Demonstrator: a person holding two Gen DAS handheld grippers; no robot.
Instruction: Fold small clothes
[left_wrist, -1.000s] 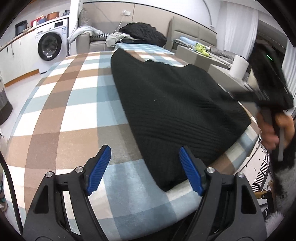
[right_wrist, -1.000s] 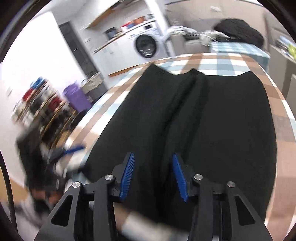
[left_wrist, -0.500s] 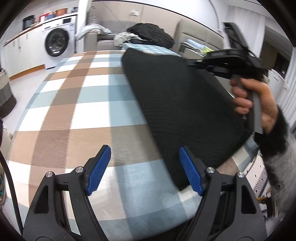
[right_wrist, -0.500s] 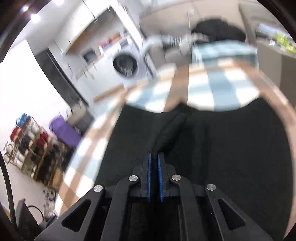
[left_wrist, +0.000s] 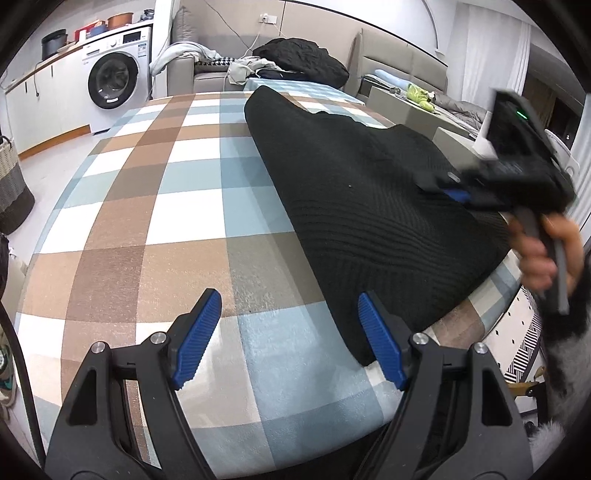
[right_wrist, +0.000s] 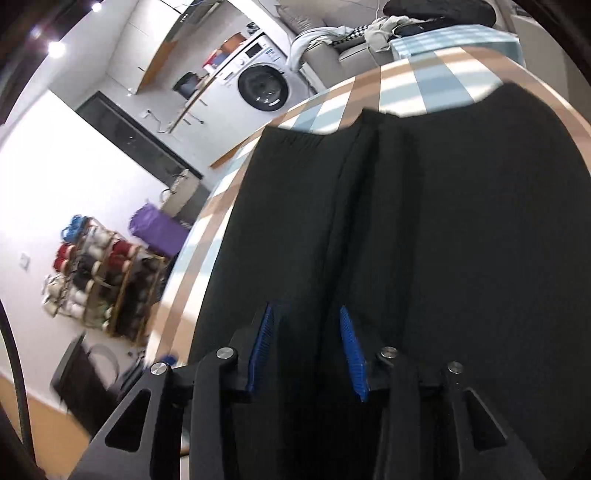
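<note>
A black ribbed knit garment (left_wrist: 362, 192) lies flat on the checked table cover (left_wrist: 155, 206), on the right half of the table. It fills the right wrist view (right_wrist: 424, 221), with a raised fold ridge down its middle. My left gripper (left_wrist: 288, 339) is open and empty just above the table's near edge, its right finger at the garment's near corner. My right gripper (right_wrist: 306, 347) is open over the garment, its blue pads either side of the fold ridge. It also shows in the left wrist view (left_wrist: 454, 192), low over the garment's right part.
A washing machine (left_wrist: 110, 81) stands at the back left. A sofa with piled clothes (left_wrist: 295, 59) is behind the table. A woven basket (left_wrist: 11, 184) stands on the floor at left. A shoe rack (right_wrist: 99, 280) and a purple bag (right_wrist: 159, 229) are on the floor beyond the table's left edge.
My right gripper was shut on the garment's fold half a second ago. It has now opened and dropped lower over the garment. My left gripper has stayed open near the table's near edge.
</note>
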